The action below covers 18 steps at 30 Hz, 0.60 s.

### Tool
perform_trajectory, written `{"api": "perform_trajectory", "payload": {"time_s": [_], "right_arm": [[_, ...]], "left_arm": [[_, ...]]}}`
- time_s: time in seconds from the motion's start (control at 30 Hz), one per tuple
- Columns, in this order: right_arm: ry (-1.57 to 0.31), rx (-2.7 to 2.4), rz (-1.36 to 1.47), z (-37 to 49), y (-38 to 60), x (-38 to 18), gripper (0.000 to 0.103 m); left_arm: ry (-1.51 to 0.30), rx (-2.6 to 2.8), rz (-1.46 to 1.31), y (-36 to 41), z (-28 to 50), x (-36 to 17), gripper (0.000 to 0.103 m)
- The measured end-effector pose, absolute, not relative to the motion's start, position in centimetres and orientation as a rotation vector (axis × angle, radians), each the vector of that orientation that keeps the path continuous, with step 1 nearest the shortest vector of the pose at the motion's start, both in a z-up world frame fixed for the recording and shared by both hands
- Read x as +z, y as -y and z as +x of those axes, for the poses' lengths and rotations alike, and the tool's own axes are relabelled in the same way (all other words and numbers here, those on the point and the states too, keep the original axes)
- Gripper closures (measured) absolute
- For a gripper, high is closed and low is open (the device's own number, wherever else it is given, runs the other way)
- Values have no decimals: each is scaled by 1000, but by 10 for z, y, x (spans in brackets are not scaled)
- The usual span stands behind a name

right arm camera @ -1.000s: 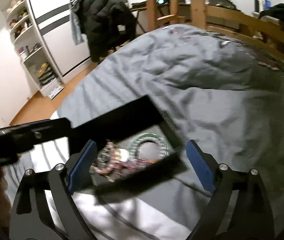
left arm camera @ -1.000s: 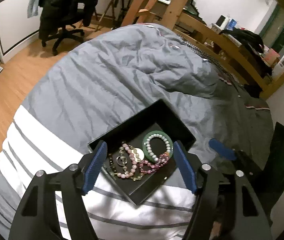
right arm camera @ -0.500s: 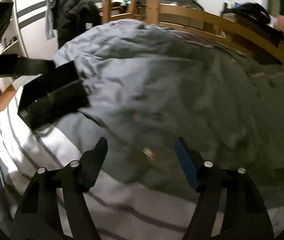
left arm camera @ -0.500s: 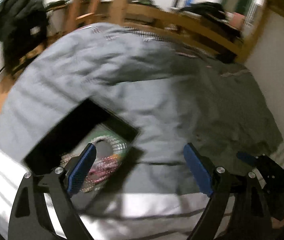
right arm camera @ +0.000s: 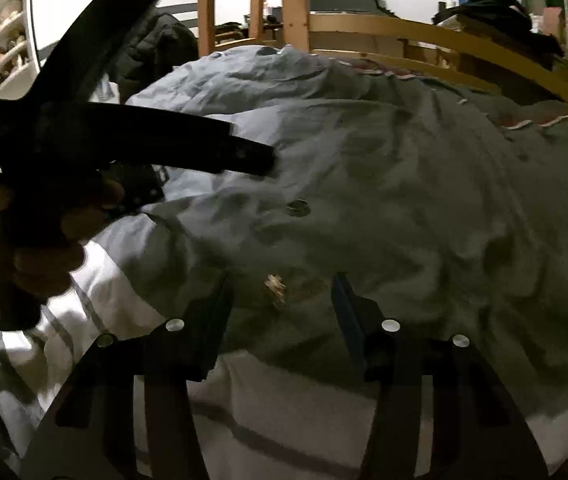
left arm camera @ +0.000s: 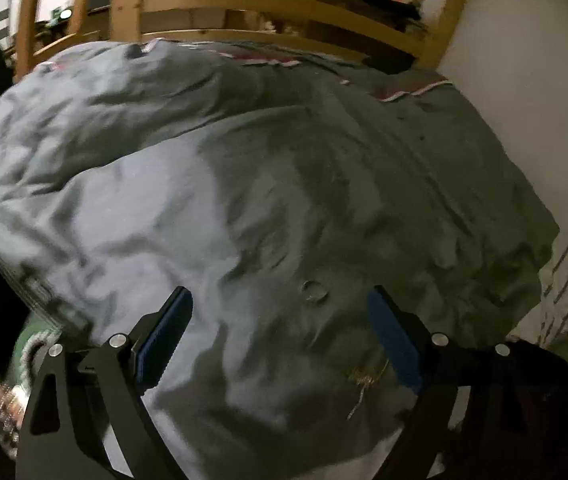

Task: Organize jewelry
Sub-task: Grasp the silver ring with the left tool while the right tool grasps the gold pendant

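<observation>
Jewelry: gold chain (right arm camera: pixel 275 285) low-centre between right tool (right arm camera: pixel 282 300) tips, both tools released; could snag soft duvet (right arm camera: pixel 403 184)

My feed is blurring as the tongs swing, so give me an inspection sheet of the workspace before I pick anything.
Surface: rumpled grey duvet on a bed, white striped band near the cameras.
Job's things: small round ring-like piece and a gold piece lying loose on the duvet; bead bracelets at the left view's edge, blurred.
Clutter: nothing seen.
Grippers: left tongs open, empty, above the duvet; right tongs open, empty, gold piece just ahead between the fingers.
Cables: nothing seen.
Surroundings: wooden bed frame, dark jacket, white shelves.
</observation>
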State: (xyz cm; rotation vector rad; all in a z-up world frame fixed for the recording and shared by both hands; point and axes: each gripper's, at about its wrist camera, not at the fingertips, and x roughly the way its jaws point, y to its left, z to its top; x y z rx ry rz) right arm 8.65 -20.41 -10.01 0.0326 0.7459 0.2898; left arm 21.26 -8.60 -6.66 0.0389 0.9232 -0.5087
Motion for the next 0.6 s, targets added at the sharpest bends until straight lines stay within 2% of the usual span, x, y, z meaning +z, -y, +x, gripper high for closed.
{"api": "perform_trajectory", "payload": {"time_s": [0.1,0.17,0.2,0.23,0.3,0.37,0.47,0.6], "right_arm": [[-783,319,56,104,200,-117,53],[-812,324,55,113,198,-130,53],[-827,315,31,116,195,-137,57],[-837,282,-21,117,192,-141,69],[-837,242,-63,118,192,-144,79],[-846,221,-14,122,204,-144,93],[-836,191,84,121,223,-139,94],[-830,172,134,118,235,-136,94]], "left_arm": [[-930,-571,53,92,213,-79,20],[-938,-587,91,98,212,-88,34],[-940,-586,105,101,212,-92,35],[-939,-587,116,103,212,-95,41],[-943,-588,129,106,213,-102,47],[-938,-583,137,107,212,-105,67],[-915,-608,115,105,208,-101,75],[-900,-601,105,104,201,-97,76]]}}
